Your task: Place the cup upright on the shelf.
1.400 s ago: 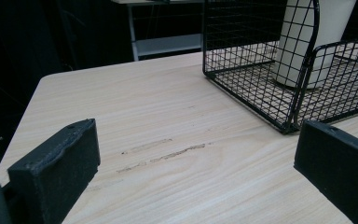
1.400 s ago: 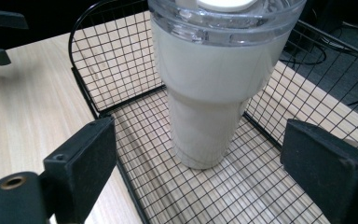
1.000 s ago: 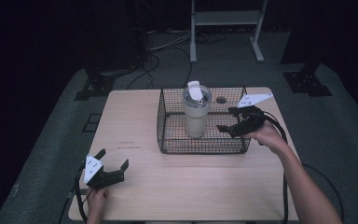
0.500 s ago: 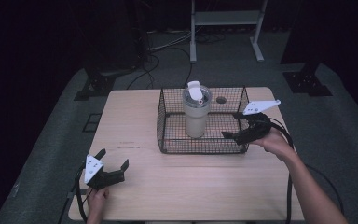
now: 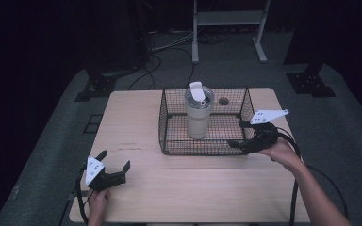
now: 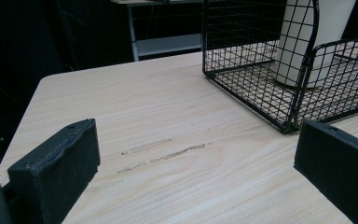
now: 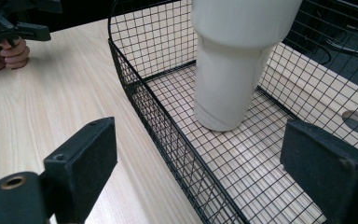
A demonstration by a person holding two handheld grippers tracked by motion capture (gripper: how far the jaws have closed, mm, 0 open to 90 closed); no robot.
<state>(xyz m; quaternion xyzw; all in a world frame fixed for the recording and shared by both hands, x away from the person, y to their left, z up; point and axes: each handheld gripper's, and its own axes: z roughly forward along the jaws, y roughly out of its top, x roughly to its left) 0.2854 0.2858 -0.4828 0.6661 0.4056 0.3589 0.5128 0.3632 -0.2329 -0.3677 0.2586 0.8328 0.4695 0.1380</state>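
The cream tumbler point(image 5: 198, 113) stands upright inside the black wire basket point(image 5: 169, 134), near its middle, its lid flap raised; the basket sits on the far half of the wooden surface point(image 5: 188, 183). Over the last second the right gripper point(image 5: 243, 134) has slid from the basket's right rim, level with the tumbler, toward the near right corner, and its jaws stand wide apart, holding nothing. In the right gripper view the near wall runs between the two jaws, which suggests a grasp on the basket wire is being lined up rather than one on the tumbler. The left gripper point(image 5: 115, 168) has stayed at the near left, jaws apart and empty.
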